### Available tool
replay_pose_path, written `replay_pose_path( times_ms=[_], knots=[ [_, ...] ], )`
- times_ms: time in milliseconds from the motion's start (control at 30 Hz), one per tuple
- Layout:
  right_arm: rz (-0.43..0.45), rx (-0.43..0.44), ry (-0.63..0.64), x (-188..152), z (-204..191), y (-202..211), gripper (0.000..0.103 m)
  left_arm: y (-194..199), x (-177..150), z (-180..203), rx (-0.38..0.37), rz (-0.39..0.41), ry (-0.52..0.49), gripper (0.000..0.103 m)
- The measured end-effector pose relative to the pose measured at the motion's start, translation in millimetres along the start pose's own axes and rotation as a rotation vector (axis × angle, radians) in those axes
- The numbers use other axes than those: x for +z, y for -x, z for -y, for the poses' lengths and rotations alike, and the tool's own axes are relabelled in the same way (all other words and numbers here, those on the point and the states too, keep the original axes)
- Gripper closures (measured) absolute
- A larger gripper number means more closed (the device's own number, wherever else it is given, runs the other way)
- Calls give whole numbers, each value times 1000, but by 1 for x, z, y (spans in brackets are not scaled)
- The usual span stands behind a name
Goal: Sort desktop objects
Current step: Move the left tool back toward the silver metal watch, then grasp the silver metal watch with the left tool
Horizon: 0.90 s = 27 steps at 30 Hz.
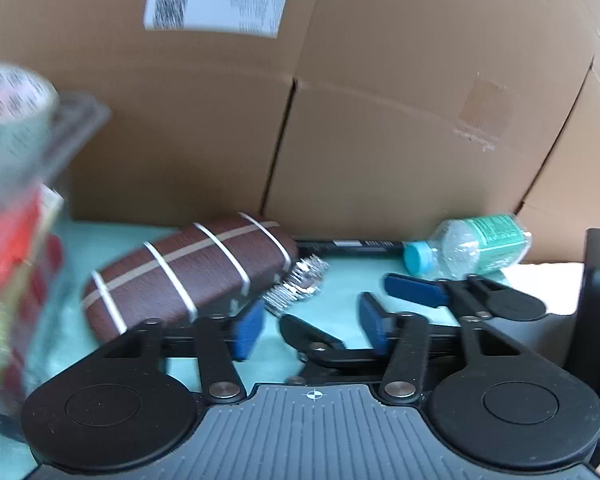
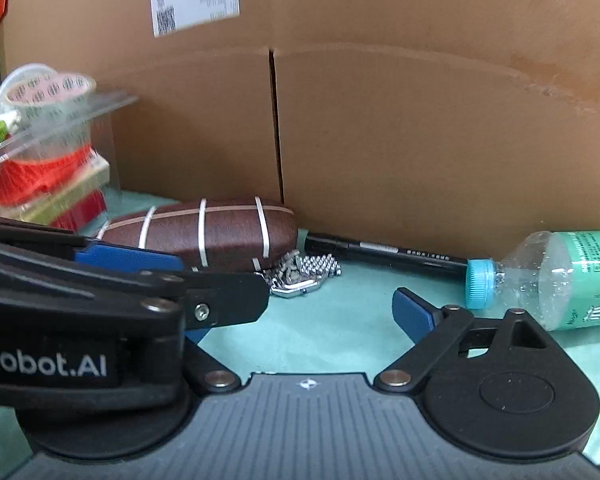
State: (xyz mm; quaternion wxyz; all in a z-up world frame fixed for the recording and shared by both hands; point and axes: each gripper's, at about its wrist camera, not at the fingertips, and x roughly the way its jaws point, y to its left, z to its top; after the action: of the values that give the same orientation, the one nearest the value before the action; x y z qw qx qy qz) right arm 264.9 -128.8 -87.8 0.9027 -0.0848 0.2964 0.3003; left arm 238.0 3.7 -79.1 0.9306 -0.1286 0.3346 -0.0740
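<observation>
Step in hand, as judged: approach, with nothing yet picked from the desk. The left gripper [image 1: 312,326] has its blue pads [image 1: 247,330] apart and nothing between them; the right gripper [image 2: 300,316] also stands spread and empty, its near-side finger hidden behind the left tool crossing at 9 o'clock in the right wrist view. Loose items lie on the teal mat [image 2: 340,332] against the cardboard box [image 2: 420,140]: the brown glasses case [image 2: 204,232] at 11 o'clock, the metal watch [image 2: 304,274] touching its right end, the black marker [image 2: 384,254] along the box foot, and the plastic bottle [image 2: 560,280] on its side at 3 o'clock. The next move probably calls for lowering one tool around the watch, the nearest item, keeping clear of the case. The clear container [image 2: 32,144] at 9 o'clock holds a tape roll [image 2: 46,88] and red packets; further contents are blurred.
</observation>
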Motion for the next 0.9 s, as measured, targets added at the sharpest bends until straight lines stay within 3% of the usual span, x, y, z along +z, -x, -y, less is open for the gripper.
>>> replay_pose_path(
  times_ms=[200, 333, 533, 667, 833, 867, 900],
  knots=[
    [-19, 31, -24, 3, 7, -7, 16, -22, 4, -3, 36, -16, 45, 39],
    [-32, 37, 18, 7, 6, -15, 16, -33, 7, -10, 8, -33, 79, 44],
    [-29, 78, 21, 11, 16, -21, 20, -35, 12, -14, -8, -39, 115, 35],
    [-17, 123, 52, 8, 14, -17, 39, -34, 11, -14, 5, -38, 109, 41],
    [-17, 129, 77, 4, 9, -12, 42, -31, 8, -11, 40, -38, 85, 53],
    [-17, 150, 86, 2, 7, -9, 56, -31, 7, -10, 42, -42, 79, 59],
    [-18, 177, 94, 0, 4, -5, 63, -27, 6, -10, 46, -46, 76, 58]
  ],
)
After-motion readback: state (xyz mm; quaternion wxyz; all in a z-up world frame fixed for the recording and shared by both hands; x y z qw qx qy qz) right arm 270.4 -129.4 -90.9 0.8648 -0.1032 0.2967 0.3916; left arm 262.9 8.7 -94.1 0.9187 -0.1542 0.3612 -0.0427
